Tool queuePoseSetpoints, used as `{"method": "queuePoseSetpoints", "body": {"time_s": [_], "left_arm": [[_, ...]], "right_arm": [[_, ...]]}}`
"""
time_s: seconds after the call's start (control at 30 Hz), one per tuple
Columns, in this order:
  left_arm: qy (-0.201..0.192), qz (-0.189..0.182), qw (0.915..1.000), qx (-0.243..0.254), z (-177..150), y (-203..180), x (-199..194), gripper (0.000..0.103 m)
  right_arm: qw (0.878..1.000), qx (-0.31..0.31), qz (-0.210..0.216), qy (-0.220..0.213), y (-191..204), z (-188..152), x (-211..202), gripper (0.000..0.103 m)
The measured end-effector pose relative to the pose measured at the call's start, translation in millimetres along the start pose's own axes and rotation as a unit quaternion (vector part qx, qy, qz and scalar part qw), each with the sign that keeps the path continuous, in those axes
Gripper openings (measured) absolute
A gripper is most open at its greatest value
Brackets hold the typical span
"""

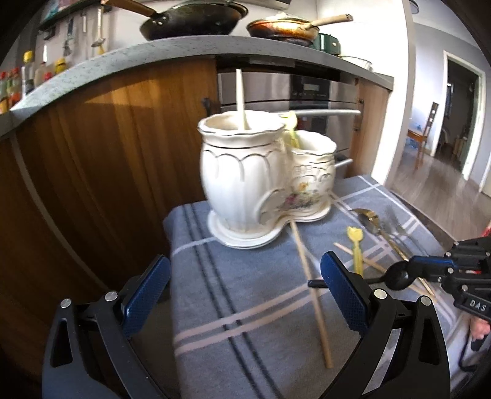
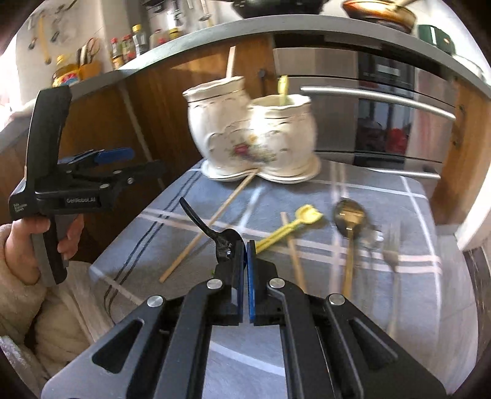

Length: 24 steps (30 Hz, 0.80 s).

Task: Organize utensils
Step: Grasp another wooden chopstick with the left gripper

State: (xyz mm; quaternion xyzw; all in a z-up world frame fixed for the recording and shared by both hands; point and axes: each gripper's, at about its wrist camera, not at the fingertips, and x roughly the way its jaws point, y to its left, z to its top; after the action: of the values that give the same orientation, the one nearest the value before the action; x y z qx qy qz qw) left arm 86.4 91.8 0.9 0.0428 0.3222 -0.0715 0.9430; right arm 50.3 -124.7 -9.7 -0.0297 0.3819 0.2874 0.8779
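Observation:
A white ceramic two-pot holder [image 1: 251, 172] [image 2: 251, 135] stands at the back of the blue checked cloth [image 1: 233, 300]. One chopstick [image 1: 241, 98] stands in its taller pot and a yellow utensil [image 1: 291, 129] in the lower one. My right gripper [image 2: 246, 245] [image 1: 412, 265] is shut on a black spoon [image 2: 225, 238] [image 1: 396, 273], which it holds above the cloth with the handle pointing left. My left gripper [image 1: 245, 264] is open and empty in front of the holder. On the cloth lie a chopstick [image 1: 310, 291] [image 2: 208, 227], a yellow utensil [image 2: 288, 227], a gold spoon [image 2: 349, 233], a fork [image 2: 391, 254] and a second chopstick [image 2: 294, 254].
A wooden cabinet front [image 1: 107, 153] and a steel oven [image 2: 383, 107] rise just behind the small table. Pans [image 1: 190, 21] sit on the grey counter above. The cloth's left edge [image 2: 101, 261] drops off near the person's sleeve [image 2: 36, 307]. A doorway [image 1: 460, 122] opens at the right.

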Motion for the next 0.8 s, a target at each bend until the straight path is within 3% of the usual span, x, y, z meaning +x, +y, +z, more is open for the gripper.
{"method": "queuePoseSetpoints", "body": {"time_s": [0.13, 0.27, 0.4, 0.5, 0.63, 0.8], "left_arm": [[0.024, -0.019, 0.9992, 0.026, -1.4, -15.9, 17.2, 0.094], [0.052, -0.033, 0.9971, 0.044, -3.1, -28.1, 37.2, 0.072], [0.078, -0.058, 0.9936, 0.058, -4.8, -37.8, 58.9, 0.064], [0.094, -0.067, 0.9903, 0.078, -4.9, -46.8, 71.3, 0.047], [0.099, -0.065, 0.9877, 0.102, -3.4, -55.0, 80.7, 0.044], [0.102, -0.055, 0.9864, 0.117, -3.7, -59.3, 91.0, 0.027]], "right_arm": [[0.999, -0.003, -0.034, 0.01, -14.2, -7.1, -10.3, 0.002], [0.998, 0.013, -0.061, 0.021, -34.6, -9.1, -14.4, 0.002], [0.996, 0.035, -0.085, 0.02, -51.1, -7.1, -20.8, 0.002], [0.994, 0.057, -0.095, 0.014, -57.8, -6.9, -26.2, 0.002], [0.993, 0.064, -0.097, 0.012, -55.0, -7.3, -26.9, 0.002], [0.993, 0.062, -0.095, 0.011, -48.0, -4.3, -25.9, 0.002]]}}
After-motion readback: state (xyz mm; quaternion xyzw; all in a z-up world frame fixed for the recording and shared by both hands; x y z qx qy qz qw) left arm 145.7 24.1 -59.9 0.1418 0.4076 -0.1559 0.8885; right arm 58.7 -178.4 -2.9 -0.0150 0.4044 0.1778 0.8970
